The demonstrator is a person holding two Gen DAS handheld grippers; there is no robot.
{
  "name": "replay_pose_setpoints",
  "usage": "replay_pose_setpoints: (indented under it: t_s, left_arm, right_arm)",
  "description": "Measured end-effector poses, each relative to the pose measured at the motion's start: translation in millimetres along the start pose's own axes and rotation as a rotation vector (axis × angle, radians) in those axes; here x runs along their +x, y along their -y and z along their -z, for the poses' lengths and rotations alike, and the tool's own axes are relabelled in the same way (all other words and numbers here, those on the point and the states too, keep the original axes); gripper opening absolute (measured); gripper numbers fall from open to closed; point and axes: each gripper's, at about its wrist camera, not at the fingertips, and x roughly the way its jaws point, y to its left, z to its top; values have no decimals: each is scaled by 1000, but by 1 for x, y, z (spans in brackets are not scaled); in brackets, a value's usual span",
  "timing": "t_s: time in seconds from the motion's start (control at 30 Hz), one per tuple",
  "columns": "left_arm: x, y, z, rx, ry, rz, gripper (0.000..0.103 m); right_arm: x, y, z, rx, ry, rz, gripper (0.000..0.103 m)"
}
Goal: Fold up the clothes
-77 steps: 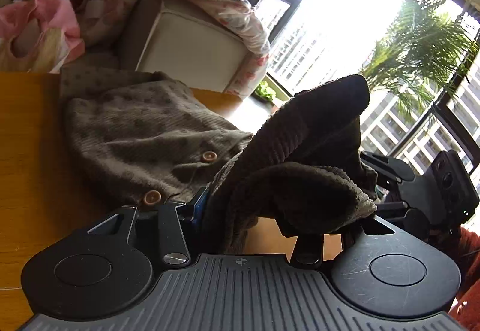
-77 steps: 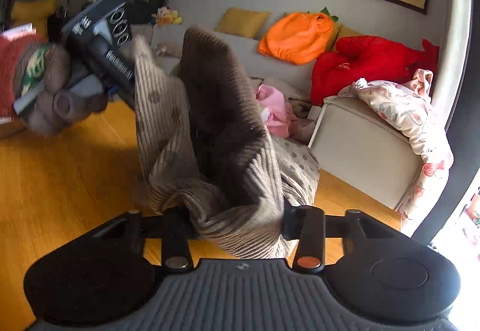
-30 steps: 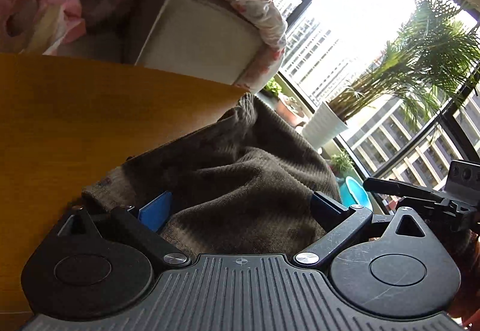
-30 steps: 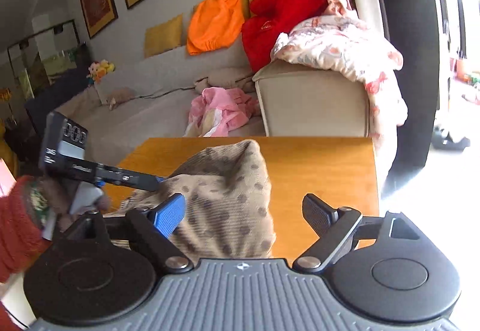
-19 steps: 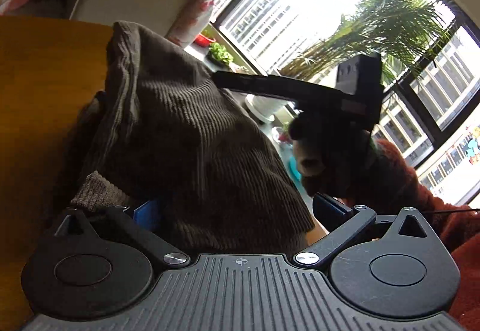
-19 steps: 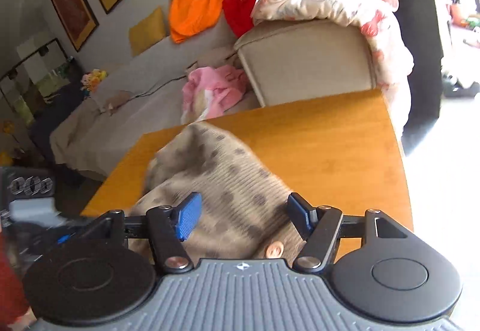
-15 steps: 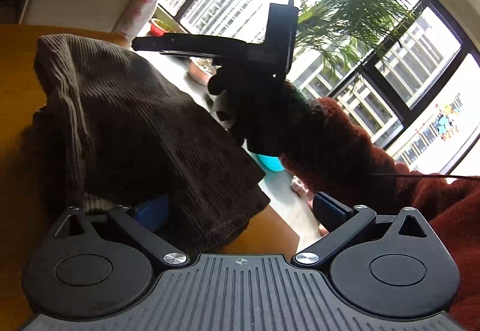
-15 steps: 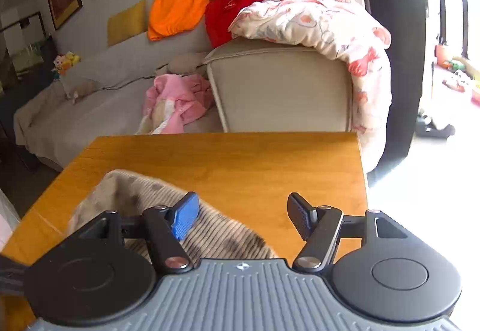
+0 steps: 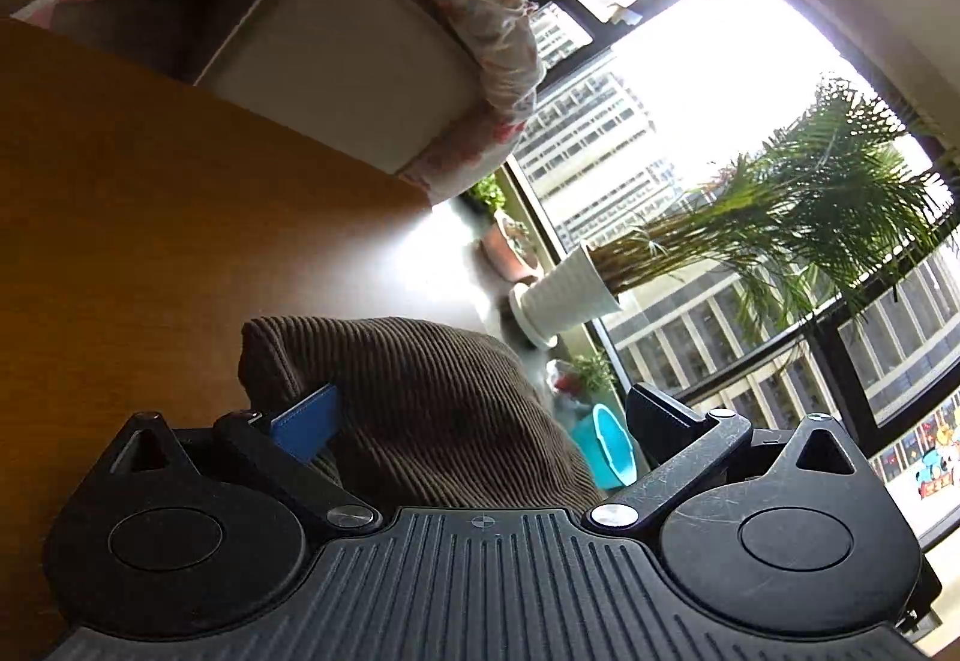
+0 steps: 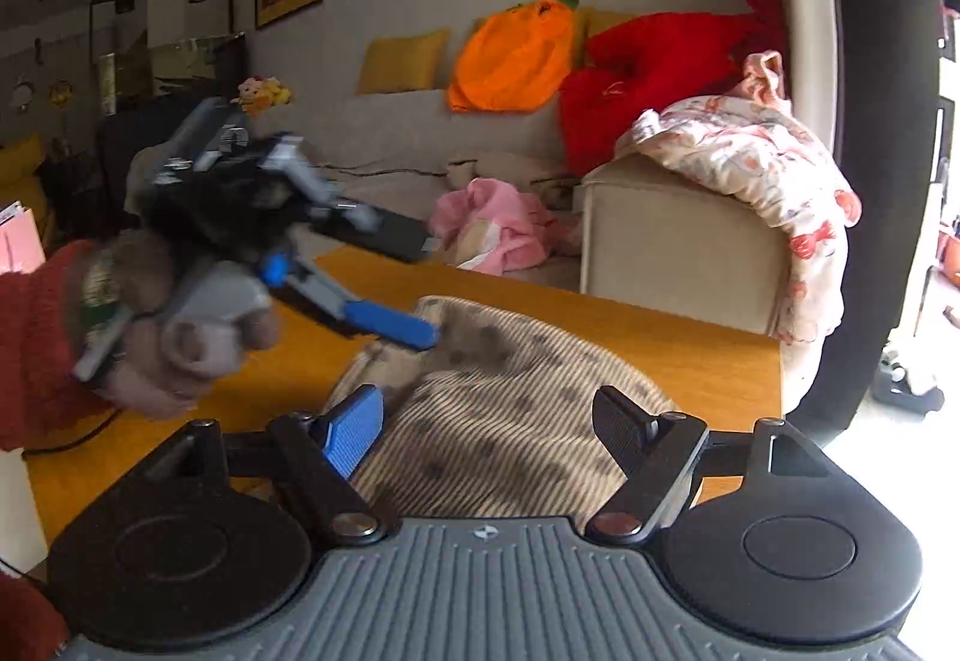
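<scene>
A folded ribbed knit garment, brown with darker dots [image 9: 432, 403], lies in a bundle on the wooden table [image 9: 150, 217]. My left gripper [image 9: 480, 412] is open and straddles its near end, and the blue pad [image 9: 306, 424] sits at the cloth's left fold. In the right wrist view the same garment [image 10: 516, 391] looks beige. My right gripper [image 10: 486, 427] straddles it from the other side, its jaws opening and its pads off the cloth. There the left gripper [image 10: 423, 286] hangs blurred over the garment's far edge, held by a hand [image 10: 180, 355] in a red sleeve.
A beige sofa arm [image 10: 672, 247] draped with a floral blanket [image 10: 774, 163] stands just past the table's far edge. Pink, orange and red clothes [image 10: 498, 223] lie on the sofa. A potted palm [image 9: 564, 295] and a teal bucket [image 9: 606, 451] stand by the window.
The left view swung toward the window and the other hand, then back over the garment. The right gripper's fingers narrowed a little, then spread. The garment has stayed lying on the table.
</scene>
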Motion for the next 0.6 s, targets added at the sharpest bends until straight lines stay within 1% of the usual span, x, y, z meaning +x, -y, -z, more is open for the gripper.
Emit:
replay_pose_setpoints:
  t_s: [0.03, 0.1, 0.13, 0.2, 0.23, 0.33, 0.4, 0.43, 0.53, 0.57, 0.6]
  left_arm:
    - [4, -4, -3, -2, 10, -18, 103]
    - [3, -3, -7, 31, 37, -44, 103]
    - [-5, 2, -8, 47, 48, -54, 103]
    - [-19, 11, -8, 80, 70, -73, 103]
    - [-27, 16, -8, 97, 80, -80, 103]
    - [-56, 36, 1, 153, 105, -72, 103]
    - [-71, 53, 14, 216, 110, -68, 103]
    - [-77, 61, 21, 255, 110, -70, 103]
    - [-73, 88, 43, 397, 73, -85, 103]
    - [-70, 96, 50, 444, 56, -89, 103]
    - [-62, 104, 58, 486, 30, -90, 103]
  right_arm:
    - [7, -3, 6, 18, -40, -26, 78]
    - [24, -2, 14, 31, -96, -34, 78]
    - [33, -2, 17, 35, -122, -34, 78]
    - [44, 3, 16, 18, -126, -39, 79]
    - [48, 4, 14, -4, -123, -28, 78]
    - [65, 5, 11, -118, -116, 84, 78]
    - [66, 6, 7, -115, -125, 80, 80]
    - [60, 8, 5, -91, -124, 39, 80]
    - [16, 20, 1, 4, -56, -68, 81]
    - [1, 27, 1, 41, -27, -53, 81]
    - [-14, 35, 3, 79, 4, -22, 81]
